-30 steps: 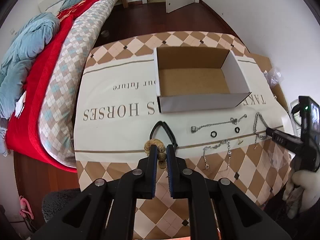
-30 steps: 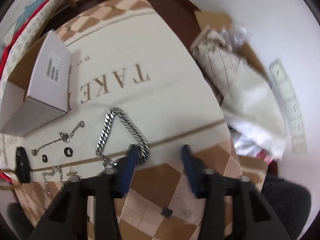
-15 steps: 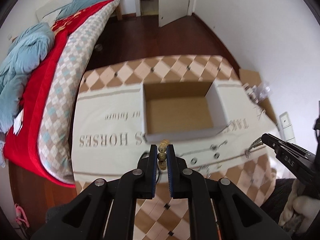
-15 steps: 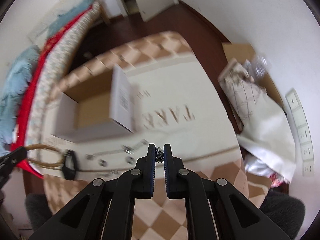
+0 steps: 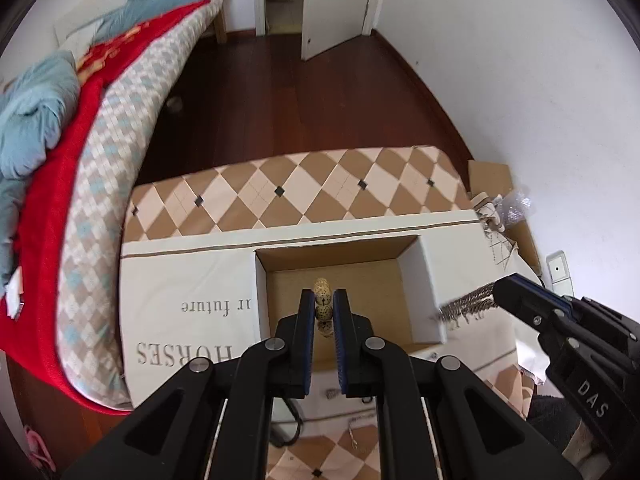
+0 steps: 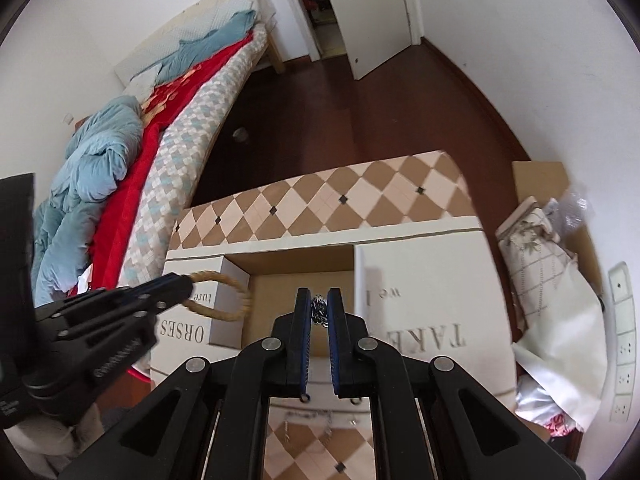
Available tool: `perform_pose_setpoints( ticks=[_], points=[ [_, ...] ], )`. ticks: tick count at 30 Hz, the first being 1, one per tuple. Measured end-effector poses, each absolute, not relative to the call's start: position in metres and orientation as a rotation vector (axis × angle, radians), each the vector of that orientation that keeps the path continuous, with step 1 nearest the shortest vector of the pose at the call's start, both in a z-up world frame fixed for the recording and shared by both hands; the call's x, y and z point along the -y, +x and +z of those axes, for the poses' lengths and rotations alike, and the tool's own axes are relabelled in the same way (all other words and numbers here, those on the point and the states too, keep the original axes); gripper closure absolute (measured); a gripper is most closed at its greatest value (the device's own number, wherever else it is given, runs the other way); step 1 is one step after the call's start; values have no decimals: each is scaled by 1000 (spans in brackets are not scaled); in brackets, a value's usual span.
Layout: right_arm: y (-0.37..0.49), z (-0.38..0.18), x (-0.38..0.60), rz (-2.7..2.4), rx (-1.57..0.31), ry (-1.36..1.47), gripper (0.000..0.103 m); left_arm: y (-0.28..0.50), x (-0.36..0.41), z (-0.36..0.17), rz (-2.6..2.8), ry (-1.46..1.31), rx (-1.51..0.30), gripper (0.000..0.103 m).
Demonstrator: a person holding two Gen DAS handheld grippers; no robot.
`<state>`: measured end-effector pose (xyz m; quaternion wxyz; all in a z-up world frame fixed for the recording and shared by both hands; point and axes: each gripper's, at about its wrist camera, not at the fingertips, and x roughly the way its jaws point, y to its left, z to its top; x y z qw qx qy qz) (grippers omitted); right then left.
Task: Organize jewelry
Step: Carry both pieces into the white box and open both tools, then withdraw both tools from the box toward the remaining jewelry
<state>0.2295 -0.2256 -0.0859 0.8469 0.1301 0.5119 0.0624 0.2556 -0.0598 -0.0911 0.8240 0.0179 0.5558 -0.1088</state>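
Observation:
An open white cardboard box [image 5: 432, 280] with a brown inside stands on the table; it also shows in the right wrist view [image 6: 362, 276]. My left gripper [image 5: 324, 300] is shut on a tan beaded bracelet [image 5: 322, 298] and holds it above the box's near side; the bracelet hangs as a loop in the right wrist view [image 6: 228, 296]. My right gripper [image 6: 319, 304] is shut on a silver chain bracelet [image 6: 319, 308] above the box's right part; the chain shows in the left wrist view [image 5: 464, 304].
Small chains and rings [image 6: 308, 424] lie on the cream printed cloth [image 5: 180, 280] below the grippers. A black band [image 5: 292, 428] lies near the front. A bed [image 5: 100, 160] flanks the table's left. Bags and cardboard [image 6: 560, 264] crowd the right wall.
Both grippers have risen and moved forward from the table to above the box, each carrying its bracelet. One second ago the right gripper was open at the chain; it is now shut on it.

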Motion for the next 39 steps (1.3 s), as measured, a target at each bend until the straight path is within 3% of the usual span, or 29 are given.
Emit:
perform_pose_setpoints(
  ticks=[10, 15, 16, 17, 18, 19, 20, 23, 26, 30, 39],
  points=[
    [282, -154, 208, 160, -1235, 261, 95, 298, 50, -145, -198, 12, -1287, 96],
    [296, -171, 204, 197, -1283, 291, 94, 306, 45, -146, -190, -19, -1303, 89],
    [297, -170, 203, 200, -1278, 288, 94, 306, 45, -144, -185, -16, -1294, 84],
    [297, -169, 202, 201, -1274, 281, 94, 306, 44, -142, -179, -9, -1285, 69],
    [296, -168, 201, 196, -1268, 272, 89, 306, 44, -141, -176, -2, -1282, 57],
    [296, -166, 200, 193, -1265, 265, 83, 305, 42, -139, -164, 10, -1269, 32],
    [295, -164, 199, 187, -1263, 259, 68, 304, 41, -136, -146, 28, -1254, 22],
    [291, -157, 199, 149, -1246, 212, 45, 302, 35, -131, -99, 76, -1224, 10],
    [283, -153, 199, 96, -1236, 150, 31, 295, 26, -126, -56, 100, -1190, 7],
    [266, -152, 198, -4, -1229, 38, 5, 282, 13, -121, 0, 116, -1146, 4],
    [229, -159, 190, -57, -1212, -7, 1, 234, -2, -123, 47, 151, -1095, 2]
  ],
)
